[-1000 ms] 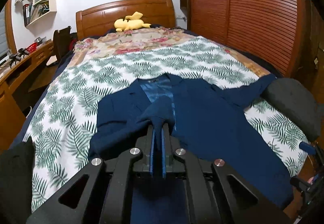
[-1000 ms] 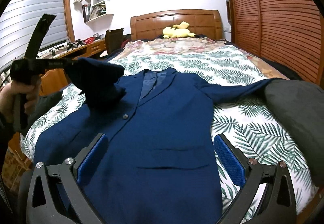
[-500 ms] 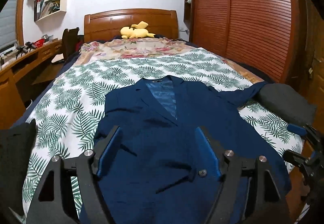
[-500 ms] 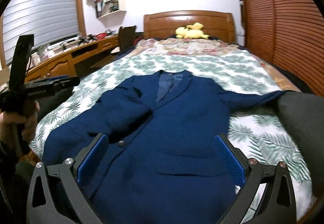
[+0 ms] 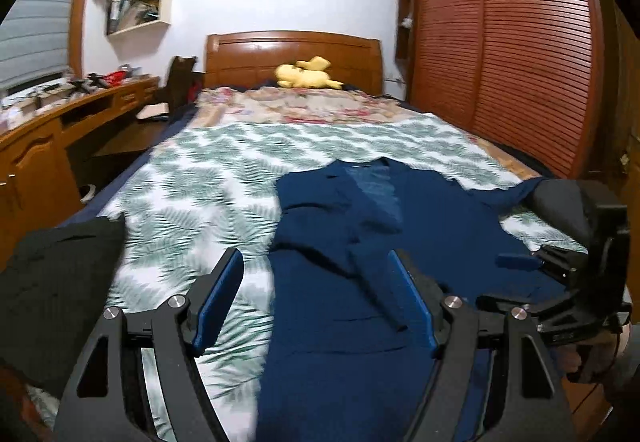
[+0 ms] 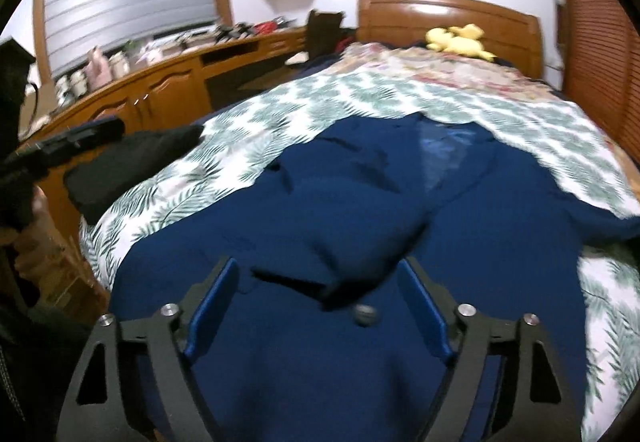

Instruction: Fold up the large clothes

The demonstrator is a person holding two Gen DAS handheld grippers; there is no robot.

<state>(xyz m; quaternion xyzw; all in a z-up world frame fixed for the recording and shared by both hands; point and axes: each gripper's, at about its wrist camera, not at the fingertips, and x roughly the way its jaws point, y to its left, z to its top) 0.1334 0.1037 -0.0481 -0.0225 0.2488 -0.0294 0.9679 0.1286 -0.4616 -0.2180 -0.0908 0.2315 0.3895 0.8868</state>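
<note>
Blazer (image 6: 360, 226) flat on bed (image 5: 208, 178), one sleeve already folded across the front. Left gripper (image 5: 316, 298) spread, empty; right gripper (image 6: 316, 298) spread, jaws just narrowing over cloth. Next: grab the outstretched far sleeve.

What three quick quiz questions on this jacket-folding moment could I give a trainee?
1. True or false: the left gripper is clamped on the jacket.
2. Which sleeve lies folded across the jacket's front? A) the one on the desk side B) the one on the wardrobe side
3. What yellow thing lies by the headboard?

Key:
1. False: its jaws stand apart with nothing between the pads. The right gripper is open too, and its jaws have just been closing somewhat, with no cloth pinched.
2. A; the other sleeve is spread out to the side.
3. A plush toy.
</note>
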